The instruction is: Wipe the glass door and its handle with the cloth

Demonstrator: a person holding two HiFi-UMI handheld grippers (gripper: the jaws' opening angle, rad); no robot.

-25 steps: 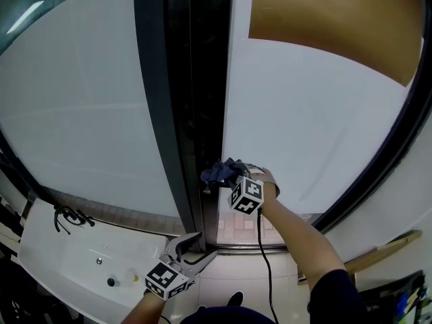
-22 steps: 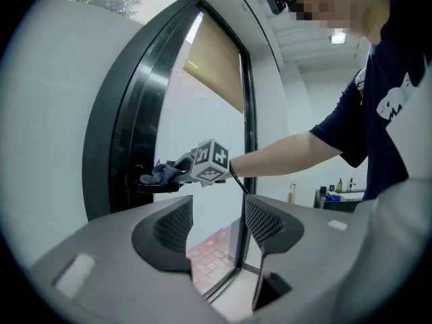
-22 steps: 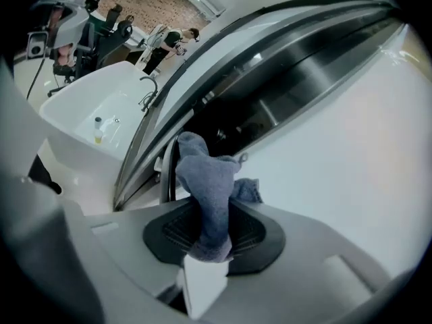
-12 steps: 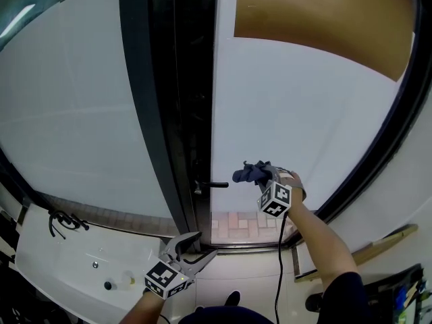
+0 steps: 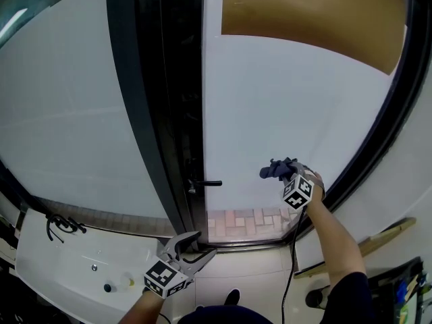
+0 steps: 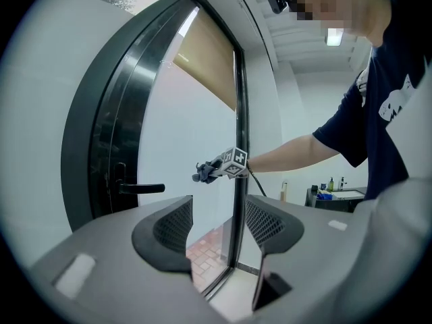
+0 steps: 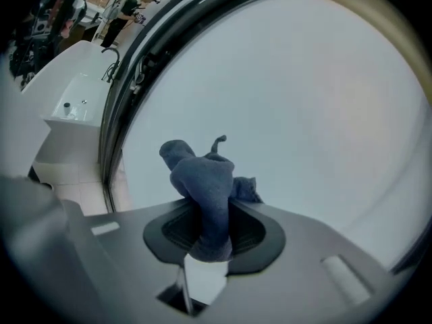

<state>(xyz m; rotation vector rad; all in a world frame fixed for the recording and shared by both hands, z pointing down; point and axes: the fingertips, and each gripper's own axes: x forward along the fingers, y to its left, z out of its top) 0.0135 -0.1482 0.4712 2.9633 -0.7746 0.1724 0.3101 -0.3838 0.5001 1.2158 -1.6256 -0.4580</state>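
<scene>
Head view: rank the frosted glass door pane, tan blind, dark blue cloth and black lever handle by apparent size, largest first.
1. Frosted glass door pane
2. Tan blind
3. Dark blue cloth and black lever handle: too alike to rank.

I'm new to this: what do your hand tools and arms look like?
Left hand-held gripper and right hand-held gripper are grey, each with a white cube of black square markers. A black cable trails from the right one; the sleeve is navy.

Dark blue cloth bunched before frosted glass door; black lever handle horizontal, well left.
</scene>
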